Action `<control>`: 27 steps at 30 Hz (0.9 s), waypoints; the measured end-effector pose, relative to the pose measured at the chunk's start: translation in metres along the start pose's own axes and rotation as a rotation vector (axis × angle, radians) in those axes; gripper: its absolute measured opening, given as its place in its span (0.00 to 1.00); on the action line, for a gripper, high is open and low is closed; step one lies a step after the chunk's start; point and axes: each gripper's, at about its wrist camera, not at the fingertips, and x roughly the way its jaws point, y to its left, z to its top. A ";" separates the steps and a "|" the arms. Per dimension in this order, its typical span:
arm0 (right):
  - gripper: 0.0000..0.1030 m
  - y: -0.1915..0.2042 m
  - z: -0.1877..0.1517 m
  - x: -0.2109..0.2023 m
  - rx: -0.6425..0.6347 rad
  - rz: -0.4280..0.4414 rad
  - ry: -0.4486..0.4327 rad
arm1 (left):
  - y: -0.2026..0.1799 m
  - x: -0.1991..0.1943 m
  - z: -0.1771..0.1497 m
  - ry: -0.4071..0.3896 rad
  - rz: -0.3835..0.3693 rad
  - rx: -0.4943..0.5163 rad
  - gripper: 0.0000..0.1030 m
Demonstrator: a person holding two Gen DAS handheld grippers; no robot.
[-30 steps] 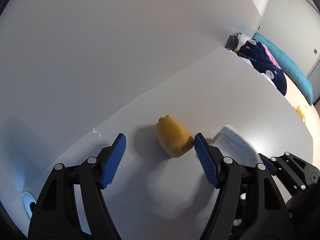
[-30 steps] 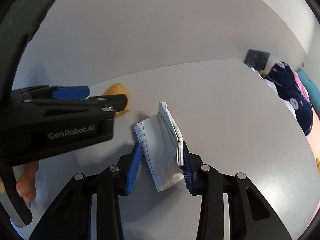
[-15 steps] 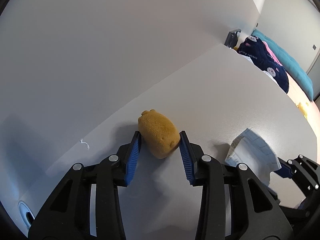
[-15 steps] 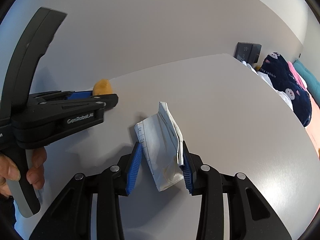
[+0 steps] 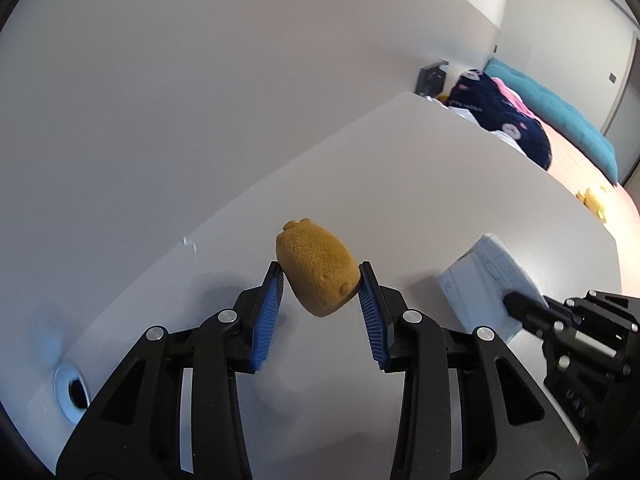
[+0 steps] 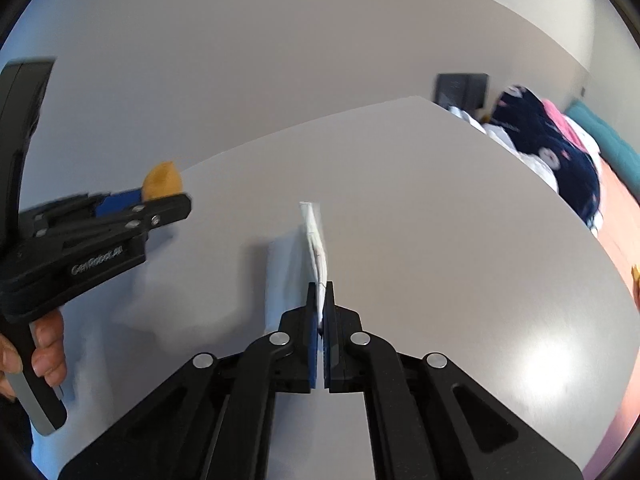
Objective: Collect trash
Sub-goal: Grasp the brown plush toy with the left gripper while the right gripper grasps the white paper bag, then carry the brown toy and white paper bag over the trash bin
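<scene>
Nearest the lens, the right gripper is clenched flat on a folded scrap of white paper, which stands on edge off the grey table. Just beyond, the left gripper grasps a tan sponge-like lump between its blue pads, only by the tips, so the lump looks held clear of the table. To carry both well, I would keep both squeezes steady, move level and avoid twisting the soft lump loose. No bin shows; far off lie a navy plush and teal cushion.
</scene>
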 end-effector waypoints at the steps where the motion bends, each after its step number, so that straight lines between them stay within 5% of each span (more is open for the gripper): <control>1: 0.02 -0.002 -0.003 -0.005 0.005 0.004 0.002 | -0.003 -0.004 -0.003 -0.001 -0.002 0.001 0.37; 27: 0.02 -0.063 -0.082 -0.157 0.128 -0.117 -0.114 | -0.137 -0.102 -0.056 -0.081 -0.129 0.158 0.37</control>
